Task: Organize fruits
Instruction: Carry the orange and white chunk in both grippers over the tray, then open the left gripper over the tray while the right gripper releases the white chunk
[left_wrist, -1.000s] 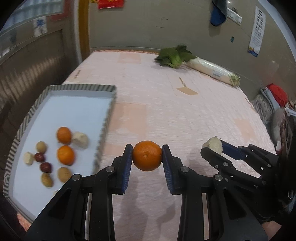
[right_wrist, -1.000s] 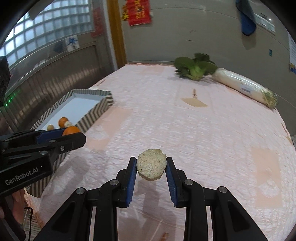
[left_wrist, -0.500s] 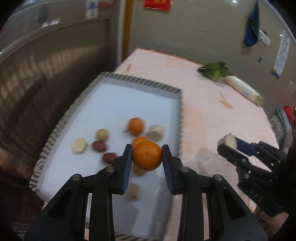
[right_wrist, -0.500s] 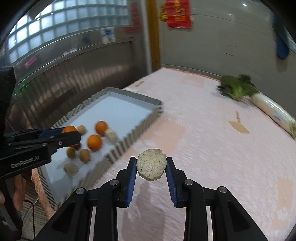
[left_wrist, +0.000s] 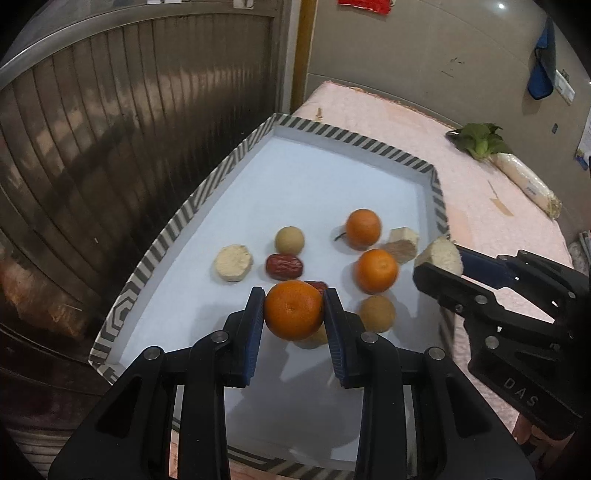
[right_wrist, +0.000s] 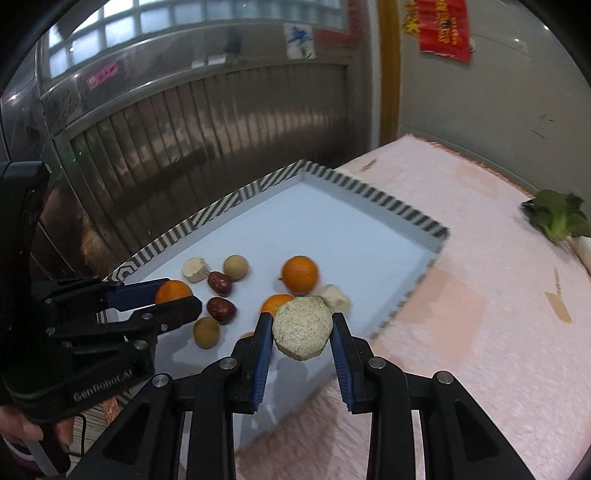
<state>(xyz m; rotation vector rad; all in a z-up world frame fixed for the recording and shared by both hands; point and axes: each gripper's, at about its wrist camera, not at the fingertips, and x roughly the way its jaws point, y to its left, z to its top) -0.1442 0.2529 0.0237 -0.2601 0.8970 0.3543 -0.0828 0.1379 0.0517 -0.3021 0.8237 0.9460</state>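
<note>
The left claw (left_wrist: 293, 314) is pinching a tangerine (left_wrist: 293, 309) over the tray (left_wrist: 354, 138); the right claw (right_wrist: 302, 334) is pinching a pale chunk (right_wrist: 302, 328) at the tray's rim, so both should be lowering into bare spots before releasing.

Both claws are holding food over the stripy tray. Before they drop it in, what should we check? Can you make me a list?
1. Left gripper squeezes the orange firmly: ok.
2. Right gripper squeezes the pale cut chunk firmly: ok.
3. Orange is above the striped tray, not the pink cloth: ok.
4. Pale chunk is fully inside the tray's edge: cannot tell, it hangs near the right rim.
5. Free space below the orange: not ok, a red date and a brown round fruit sit close under it.
6. The two grippers are apart: ok.
</note>
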